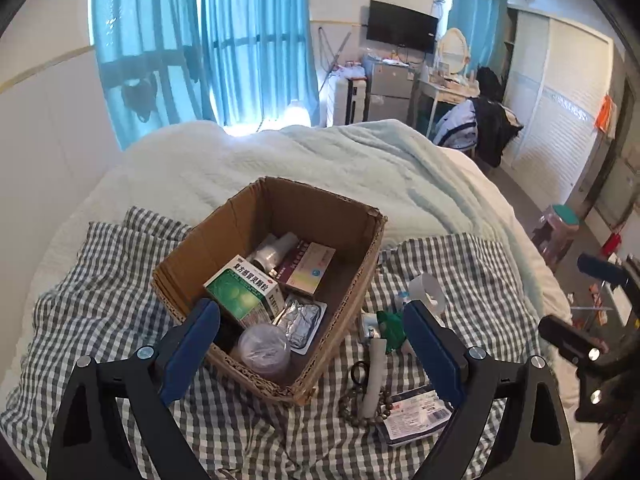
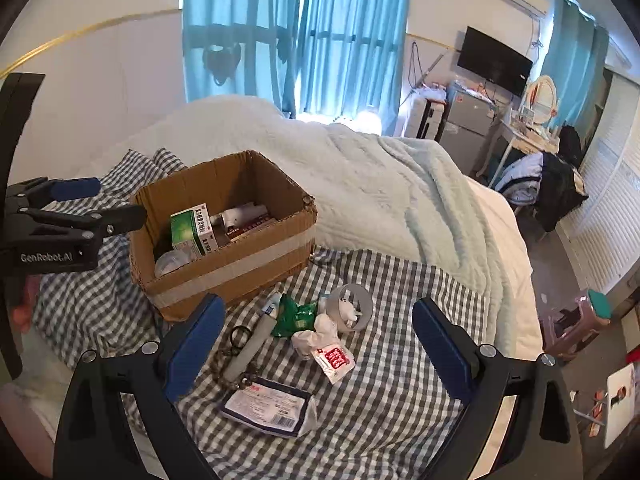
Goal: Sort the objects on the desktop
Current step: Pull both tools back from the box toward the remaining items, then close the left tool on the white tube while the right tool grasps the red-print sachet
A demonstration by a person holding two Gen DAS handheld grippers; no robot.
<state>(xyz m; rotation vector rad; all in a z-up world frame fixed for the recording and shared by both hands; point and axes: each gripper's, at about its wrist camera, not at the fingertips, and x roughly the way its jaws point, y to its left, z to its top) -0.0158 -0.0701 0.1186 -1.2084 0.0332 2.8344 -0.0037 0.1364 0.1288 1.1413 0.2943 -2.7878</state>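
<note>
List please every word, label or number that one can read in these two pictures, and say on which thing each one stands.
"GenRobot.AI": on the body of the left gripper, seen from the right wrist view.
Green medicine box in the cardboard box: large Chinese characters, too blurred to quote surely.
Red-and-white sachet: red print, unreadable.
White labelled packet: barcode and small text, too small to read.
Pink box: print too small.
</note>
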